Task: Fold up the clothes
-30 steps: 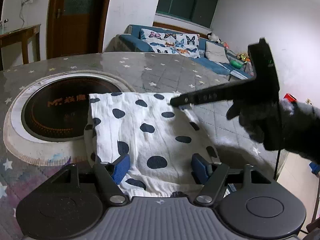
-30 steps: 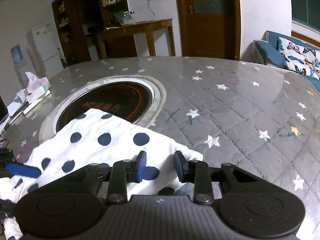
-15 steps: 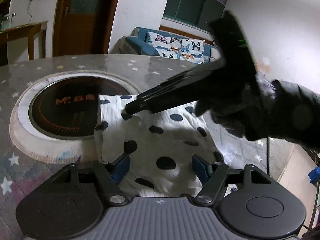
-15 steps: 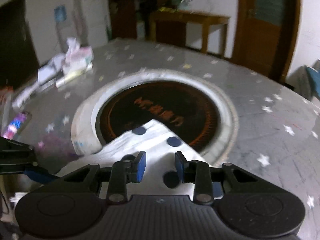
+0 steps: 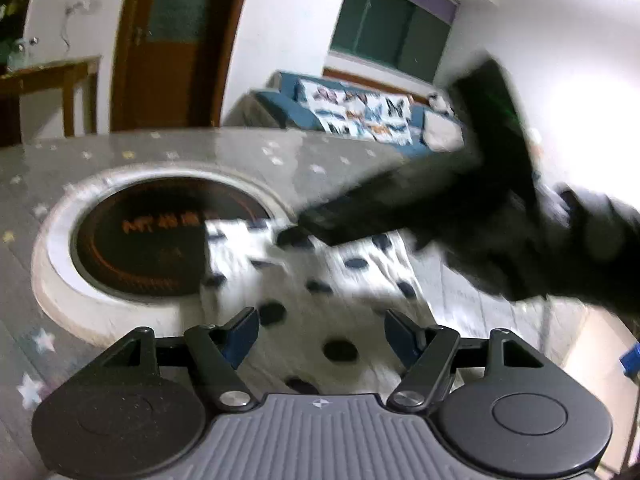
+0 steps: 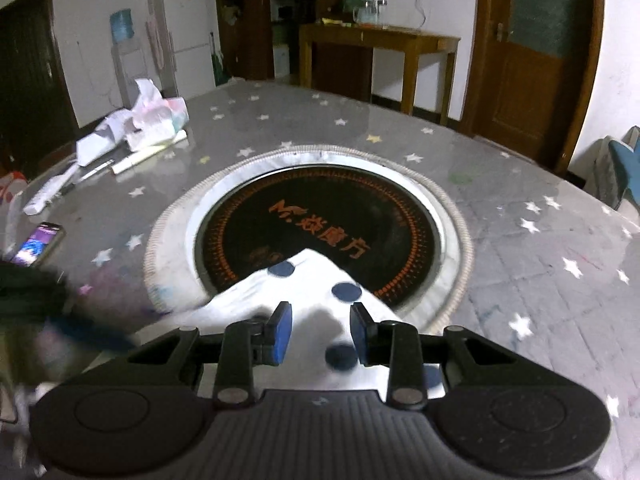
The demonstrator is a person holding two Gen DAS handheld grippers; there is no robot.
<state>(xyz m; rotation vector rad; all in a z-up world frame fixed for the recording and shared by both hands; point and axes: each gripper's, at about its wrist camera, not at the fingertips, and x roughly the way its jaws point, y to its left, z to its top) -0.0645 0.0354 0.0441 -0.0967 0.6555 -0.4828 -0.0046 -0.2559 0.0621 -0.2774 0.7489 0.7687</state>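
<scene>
Your right claw [image 6: 320,330] has swung from the cloth's [image 6: 316,284] right edge to its far corner, half-open and empty, while your left claw [image 5: 322,336] hangs wide open, so the next fold starts here.

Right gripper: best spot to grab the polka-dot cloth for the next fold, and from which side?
Take the far corner of the cloth, the point lying over the dark round cooktop. It is a thin, free tip with open edges on both sides. Bring the right gripper forward and low from the near side; its jaws are open and in line with that tip.
</scene>
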